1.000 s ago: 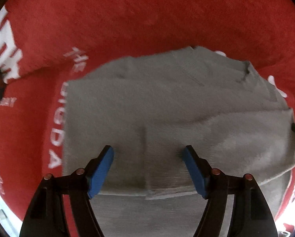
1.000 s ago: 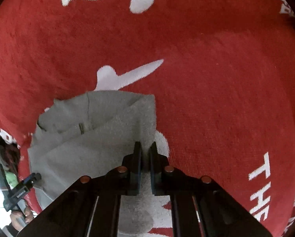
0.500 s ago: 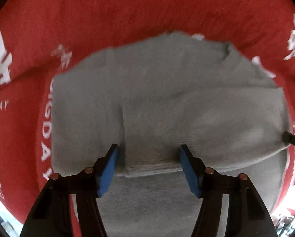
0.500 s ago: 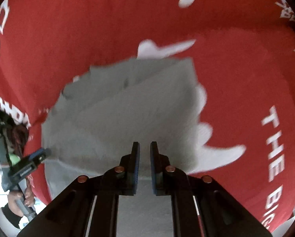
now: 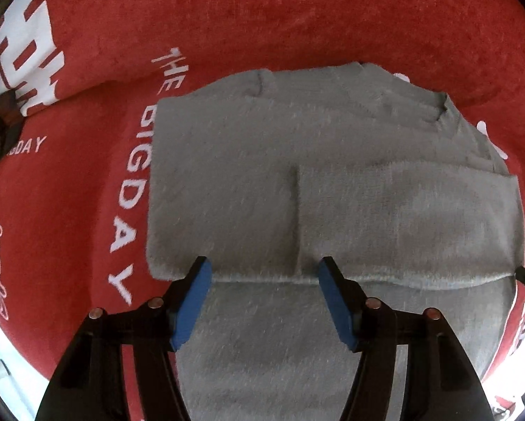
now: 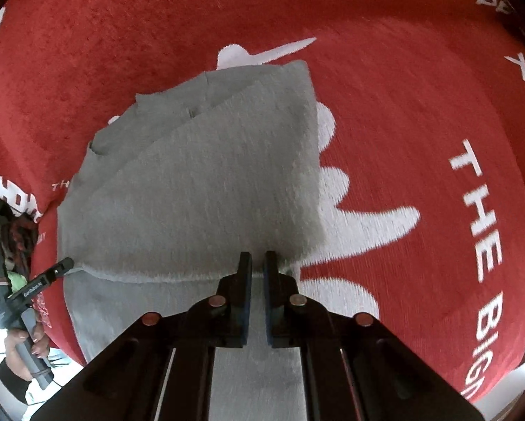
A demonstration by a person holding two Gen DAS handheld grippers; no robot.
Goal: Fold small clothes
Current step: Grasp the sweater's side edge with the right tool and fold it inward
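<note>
Garment (image 5: 332,182): grey, folded, lying on the red cloth (image 5: 87,182); top layer's edge runs across just at the fingertips.
Left gripper (image 5: 264,298): released, blue pads (image 5: 192,301) spread wide over the near fold.
Right gripper (image 6: 258,273): pads nearly together at the garment's right near edge; cannot tell whether fabric is pinched.

The grey garment (image 5: 227,182) is soft, matt, fuzzy knit cloth; the red blanket (image 5: 297,17) under it is plush, matt pile with white woven lettering; the left gripper (image 5: 264,300) has matt black plastic arms, smooth blue pads (image 5: 192,301) and coppery metal rivets.
</note>
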